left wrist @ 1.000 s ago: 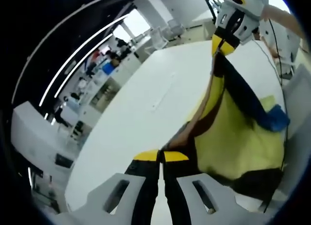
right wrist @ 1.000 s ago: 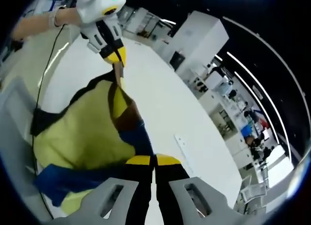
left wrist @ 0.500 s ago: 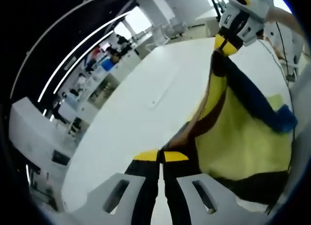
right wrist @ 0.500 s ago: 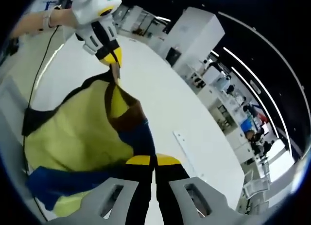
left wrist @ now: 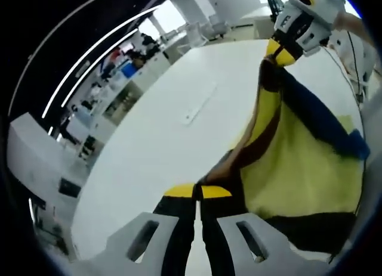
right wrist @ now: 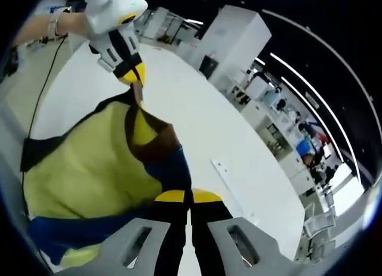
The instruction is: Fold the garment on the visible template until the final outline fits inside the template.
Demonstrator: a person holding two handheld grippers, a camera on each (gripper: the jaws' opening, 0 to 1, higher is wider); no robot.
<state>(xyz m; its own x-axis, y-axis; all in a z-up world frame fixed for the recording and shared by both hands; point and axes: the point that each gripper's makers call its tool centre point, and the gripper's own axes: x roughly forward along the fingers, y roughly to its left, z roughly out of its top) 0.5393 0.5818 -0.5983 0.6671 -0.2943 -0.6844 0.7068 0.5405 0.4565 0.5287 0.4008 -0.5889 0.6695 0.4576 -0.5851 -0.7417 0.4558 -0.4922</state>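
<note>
1. In the left gripper view my left claw [left wrist: 197, 191] has its yellow-tipped jaws pressed together on an edge of the garment [left wrist: 298, 168].
2. In the right gripper view my right claw [right wrist: 188, 196] is likewise clamped on the garment [right wrist: 89, 168], at another edge.
3. The garment is yellow with dark blue, brown and black panels; it hangs stretched between both claws above the white surface [left wrist: 167, 133].
4. A pale, narrow strip [left wrist: 200, 103] lies flat on the surface, apart from the cloth; I think it may be a template marking, but the view is too distorted to tell.
5. Desks and people [right wrist: 310, 160] show in the room beyond.
</note>
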